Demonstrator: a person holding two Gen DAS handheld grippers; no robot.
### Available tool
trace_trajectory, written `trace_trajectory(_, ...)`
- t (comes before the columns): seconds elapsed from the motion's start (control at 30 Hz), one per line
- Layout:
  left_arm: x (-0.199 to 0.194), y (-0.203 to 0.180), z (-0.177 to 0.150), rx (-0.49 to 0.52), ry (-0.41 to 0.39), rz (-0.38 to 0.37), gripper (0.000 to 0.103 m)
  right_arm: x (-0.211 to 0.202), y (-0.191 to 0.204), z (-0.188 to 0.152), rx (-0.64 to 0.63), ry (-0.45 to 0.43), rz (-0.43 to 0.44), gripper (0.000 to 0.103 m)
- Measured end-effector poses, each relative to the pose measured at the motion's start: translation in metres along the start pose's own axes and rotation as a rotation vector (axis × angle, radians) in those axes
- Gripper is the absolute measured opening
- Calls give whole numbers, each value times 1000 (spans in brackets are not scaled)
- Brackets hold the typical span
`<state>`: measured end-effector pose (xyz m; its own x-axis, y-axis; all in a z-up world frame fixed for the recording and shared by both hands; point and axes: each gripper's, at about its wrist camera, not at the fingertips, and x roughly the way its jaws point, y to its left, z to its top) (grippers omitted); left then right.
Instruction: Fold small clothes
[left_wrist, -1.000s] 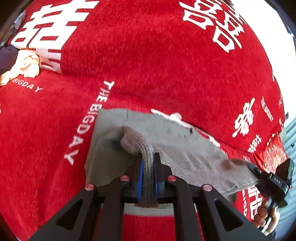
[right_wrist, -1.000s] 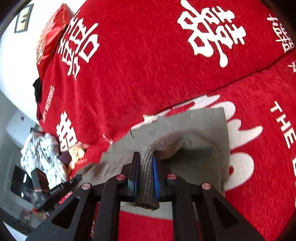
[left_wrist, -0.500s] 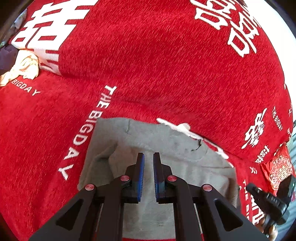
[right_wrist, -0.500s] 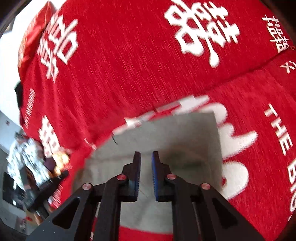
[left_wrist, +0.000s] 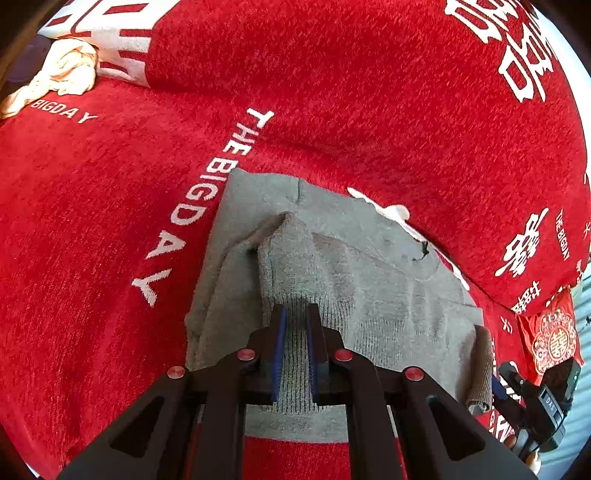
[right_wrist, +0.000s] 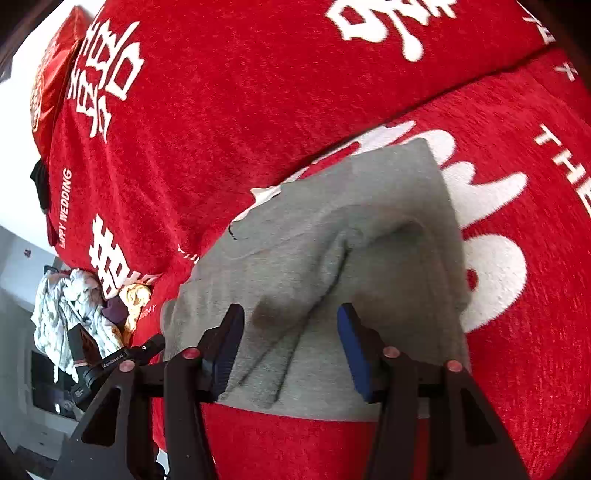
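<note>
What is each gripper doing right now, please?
Left gripper: shut on the grey sweater, pinching a knit fold.
Right gripper: open, holding nothing, poised over the sweater.

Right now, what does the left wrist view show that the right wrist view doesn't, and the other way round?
Only the left wrist view shows the left gripper with jaws shut on the grey garment. Only the right wrist view shows the right gripper with jaws wide open, plus a heap of pale clothes. Both show the garment on the red cover.
</note>
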<state>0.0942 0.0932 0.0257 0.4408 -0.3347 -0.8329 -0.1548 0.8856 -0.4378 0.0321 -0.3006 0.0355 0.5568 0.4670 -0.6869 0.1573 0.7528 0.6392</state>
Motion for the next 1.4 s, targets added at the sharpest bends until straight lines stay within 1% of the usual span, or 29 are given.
trace_trajectory(0.1,1,6,0,-18,10,-8,11,5,4,-1,8,25,19,62)
trace_trajectory(0.2,2,8,-1,-9,29,-12,11,11,4,-2,24,49,32,62)
trace_trajectory(0.3,-6,13,-4,-8,18,-39,11,14,8,-4,17,60,34,62)
trace_trajectory(0.33,-8,15,-5,-11,16,-38,13,15,9,-4,14,60,36,62)
trace_trajectory(0.4,-10,20,-6,-27,32,-3,46,16,12,-4,3,62,30,62)
trace_trajectory(0.43,-15,22,-8,-39,20,-6,45,17,13,-4,-1,62,26,62)
trace_trajectory(0.47,-21,22,-11,-28,-2,-25,28,17,14,-5,-4,62,24,62)
trace_trajectory(0.5,-29,18,-14,-1,-35,-38,18,17,13,-5,-5,62,25,62)
trace_trajectory(0.53,-35,16,-16,13,-59,-42,18,17,13,-6,-3,60,30,62)
trace_trajectory(0.57,-43,12,-20,29,-103,-42,18,16,13,-6,0,58,34,62)
trace_trajectory(0.6,-49,9,-22,37,-147,-29,21,16,12,-7,-1,58,34,62)
trace_trajectory(0.63,-53,7,-24,43,-177,-9,27,17,13,-7,-3,61,31,62)
trace_trajectory(0.67,-54,4,-24,59,-190,2,52,17,13,-7,-5,65,29,62)
trace_trajectory(0.7,-54,2,-23,68,-183,27,86,18,13,-7,-4,66,28,62)
trace_trajectory(0.73,-52,1,-21,53,-178,69,95,18,13,-7,-2,66,30,62)
trace_trajectory(0.77,-52,4,-20,24,-181,83,99,17,14,-8,-1,66,32,62)
trace_trajectory(0.8,-51,7,-17,-4,-171,69,99,17,14,-8,-3,65,33,62)
trace_trajectory(0.87,-41,15,-10,-50,-103,-2,99,15,17,-7,-12,63,32,62)
trace_trajectory(0.93,-34,16,-8,-68,-74,-27,99,15,19,-7,-18,62,28,62)
trace_trajectory(0.97,-30,13,-9,-52,-60,-30,99,16,19,-7,-21,64,25,62)
trace_trajectory(1.03,-25,1,-13,2,-41,-12,99,18,20,-6,-26,66,23,62)
trace_trajectory(1.13,-15,-26,-15,139,-38,85,99,21,21,-7,-22,70,22,62)
trace_trajectory(1.17,-12,-30,-15,157,-32,99,95,22,20,-7,-18,71,21,62)
trace_trajectory(1.2,-7,-31,-14,164,-19,102,84,23,21,-7,-15,72,20,62)
trace_trajectory(1.23,-2,-30,-14,164,6,94,78,23,21,-7,-14,74,20,62)
trace_trajectory(1.3,10,-25,-14,136,56,69,55,24,23,-8,-23,74,20,62)
trace_trajectory(1.33,13,-25,-15,134,66,72,51,25,25,-8,-31,72,16,62)
trace_trajectory(1.37,15,-26,-17,147,59,93,42,26,26,-9,-43,73,-2,62)
trace_trajectory(1.4,14,-28,-19,164,45,107,32,28,27,-9,-54,75,-23,59)
